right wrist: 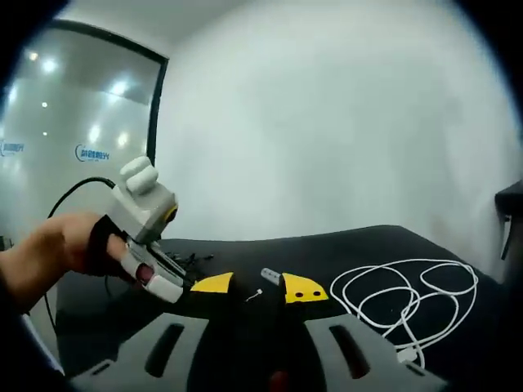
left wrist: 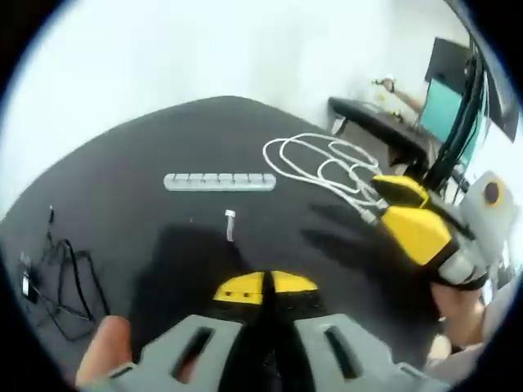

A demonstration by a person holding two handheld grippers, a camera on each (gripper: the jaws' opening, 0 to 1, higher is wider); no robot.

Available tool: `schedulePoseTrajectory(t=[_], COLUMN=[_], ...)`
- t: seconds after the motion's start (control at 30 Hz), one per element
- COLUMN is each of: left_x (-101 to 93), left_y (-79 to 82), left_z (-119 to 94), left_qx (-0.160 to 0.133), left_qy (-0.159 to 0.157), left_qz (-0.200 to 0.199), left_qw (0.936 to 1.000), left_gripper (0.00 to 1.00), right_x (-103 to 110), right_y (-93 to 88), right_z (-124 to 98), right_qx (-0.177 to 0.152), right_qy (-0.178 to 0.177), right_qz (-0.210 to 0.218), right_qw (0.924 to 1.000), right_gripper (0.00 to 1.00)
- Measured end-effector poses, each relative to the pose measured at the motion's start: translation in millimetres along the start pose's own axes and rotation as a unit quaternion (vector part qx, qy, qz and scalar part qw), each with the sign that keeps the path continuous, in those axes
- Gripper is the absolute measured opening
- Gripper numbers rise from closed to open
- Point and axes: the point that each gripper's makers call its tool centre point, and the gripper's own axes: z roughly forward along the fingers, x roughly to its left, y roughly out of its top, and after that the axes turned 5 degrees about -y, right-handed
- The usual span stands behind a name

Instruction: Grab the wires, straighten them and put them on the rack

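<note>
- Toward the black tabletop's (left wrist: 122,163) far right edge, the coiled white wire (left wrist: 323,163) lies loose; the right hand-held gripper (left wrist: 400,204) reaches it, jaws apart.
- Mid-tabletop, the grey slotted rack (left wrist: 219,181) waits empty; the left hand-held gripper (left wrist: 265,287) hovers closed, holding nothing.

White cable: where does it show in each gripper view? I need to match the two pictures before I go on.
Left gripper view: the white cable lies coiled on the black table, upper right of centre, just beyond the right gripper.
Right gripper view: the white cable lies looped at lower right.
Shared landmark: the grey rack, seen small between the jaw tips in the right gripper view.
</note>
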Motion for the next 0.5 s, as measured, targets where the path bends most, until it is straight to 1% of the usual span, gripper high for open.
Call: schedulePoseTrajectory(t=[0.03, 0.07, 0.1, 0.13, 0.17, 0.2, 0.23, 0.27, 0.3, 0.33, 0.37, 0.4, 0.43, 0.47, 0.5], left_x=[-3.2, -2.6, 0.1, 1.9, -0.7, -4.5, -4.5, -4.7, -3.7, -3.4, -5.3, -7.3, -8.8, -9.8, -8.0], left_y=[3.0, 7.8, 11.6, 8.0, 1.6, -5.1, -3.5, -11.9, -17.2, -11.9, -10.2, -6.8, -5.1, -6.7, -4.8], left_z=[-1.2, -4.1, -7.1, -10.0, -11.3, -12.0, -9.8, -7.3, -3.3, 0.6, 0.8, 2.2, 2.6, 2.7, 0.1], left_qx=[-0.008, -0.022, -0.033, -0.022, -0.002, 0.022, 0.015, 0.037, 0.051, 0.035, 0.037, 0.032, 0.029, 0.035, 0.03], left_qy=[-0.007, -0.005, -0.002, 0.001, -0.001, -0.006, 0.004, 0.015, 0.027, 0.037, 0.045, 0.043, 0.043, 0.039, 0.038], left_qz=[0.002, -0.003, -0.018, -0.043, -0.053, -0.05, -0.058, -0.042, -0.038, -0.025, -0.015, 0.019, 0.023, 0.016, 0.021], left_qw=[0.9999, 0.9997, 0.9993, 0.9988, 0.9986, 0.9985, 0.9982, 0.9983, 0.9976, 0.9984, 0.9982, 0.9984, 0.9984, 0.9985, 0.9986], left_gripper=[0.0, 0.0, 0.0, 0.0, 0.0, 0.01, 0.08, 0.17, 0.21, 0.19, 0.16, 0.07, 0.01, 0.01, 0.0], right_x=[0.0, 0.0, 0.1, 0.0, 0.5, 0.7, 0.6, 0.7, 1.6, 2.2, 2.9, 3.5, 4.0, 4.0, 2.9], right_y=[0.0, -0.7, -1.1, -1.1, -1.0, -1.0, -0.9, -0.6, -0.3, -0.3, -0.8, -1.4, -1.5, -1.4, -1.4], right_z=[0.6, 1.4, 1.0, 0.7, 0.6, 0.7, 0.6, 0.8, 0.8, 1.0, 1.2, 1.3, 0.7, 0.5, 0.4], right_qx=[0.0, 0.002, 0.003, 0.003, 0.003, 0.003, 0.002, 0.001, 0.001, 0.001, 0.002, 0.003, 0.003, 0.003, 0.003], right_qy=[0.002, 0.003, 0.002, 0.002, 0.002, 0.002, 0.002, 0.001, 0.002, 0.003, 0.004, 0.005, 0.005, 0.005, 0.003], right_qz=[0.002, 0.002, 0.002, 0.002, 0.002, 0.002, 0.001, 0.0, 0.0, -0.001, -0.001, -0.003, -0.004, -0.005, -0.006], right_qw=[1.0, 1.0, 1.0, 1.0, 1.0, 1.0, 1.0, 1.0, 1.0, 1.0, 1.0, 1.0, 1.0, 1.0, 1.0], right_gripper=[0.19, 0.19, 0.19, 0.19, 0.19, 0.19, 0.19, 0.19, 0.19, 0.19, 0.19, 0.19, 0.19, 0.19, 0.19])
